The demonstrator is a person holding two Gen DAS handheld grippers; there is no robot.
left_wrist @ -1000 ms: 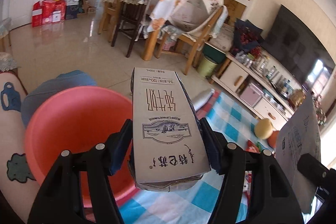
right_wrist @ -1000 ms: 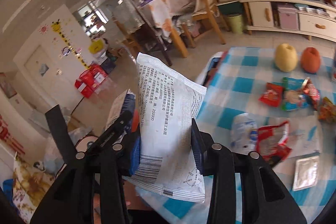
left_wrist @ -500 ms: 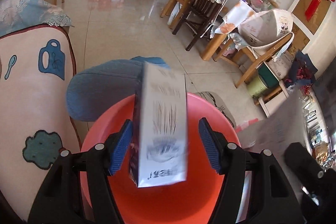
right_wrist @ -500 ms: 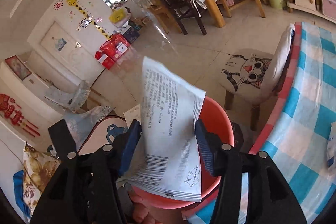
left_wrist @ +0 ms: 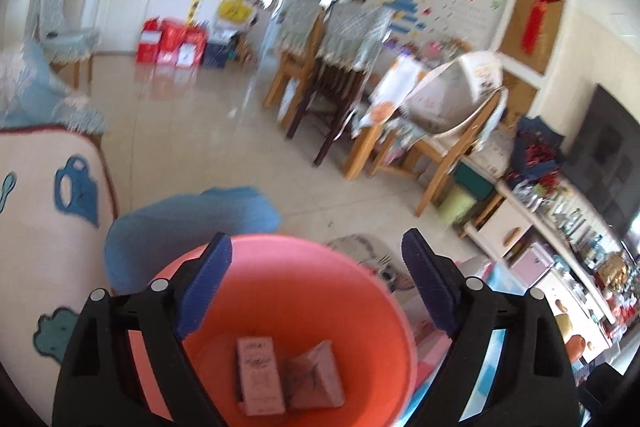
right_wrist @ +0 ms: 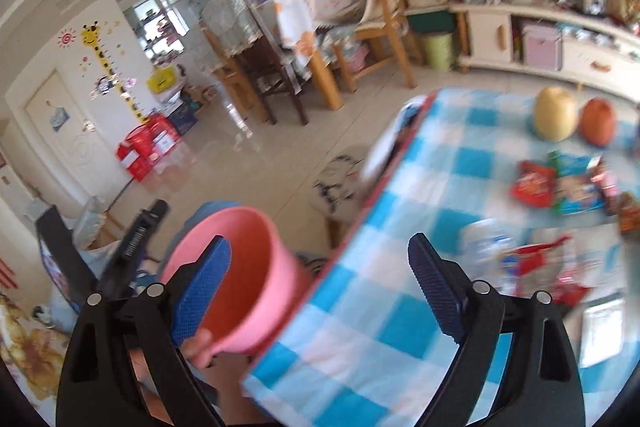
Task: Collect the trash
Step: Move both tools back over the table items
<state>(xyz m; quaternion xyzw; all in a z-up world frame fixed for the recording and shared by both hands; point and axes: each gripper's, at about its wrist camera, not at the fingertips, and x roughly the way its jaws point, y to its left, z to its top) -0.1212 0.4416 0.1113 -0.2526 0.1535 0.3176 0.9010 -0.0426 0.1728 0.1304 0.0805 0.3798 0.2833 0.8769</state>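
Note:
My left gripper (left_wrist: 316, 281) is open and empty, held above the pink bucket (left_wrist: 360, 311). A milk carton (left_wrist: 258, 367) and a second flattened piece of trash (left_wrist: 316, 375) lie on the bucket's bottom. My right gripper (right_wrist: 320, 279) is open and empty over the near edge of the blue-checked table (right_wrist: 384, 311). The bucket also shows in the right wrist view (right_wrist: 248, 267), left of the table. Snack wrappers (right_wrist: 560, 183) and crumpled bags (right_wrist: 540, 259) lie on the table ahead of the right gripper.
A yellow fruit (right_wrist: 554, 113) and an orange fruit (right_wrist: 598, 121) sit at the table's far side. A cat-print stool (right_wrist: 340, 179) stands beyond the bucket. A cream sofa cover (left_wrist: 40, 195) is left of the bucket. Wooden chairs (left_wrist: 320, 75) stand across the tiled floor.
Both grippers opened. The milk carton dropped from the left gripper into the bucket, and the white bag left the right gripper. The right gripper has swung back toward the table.

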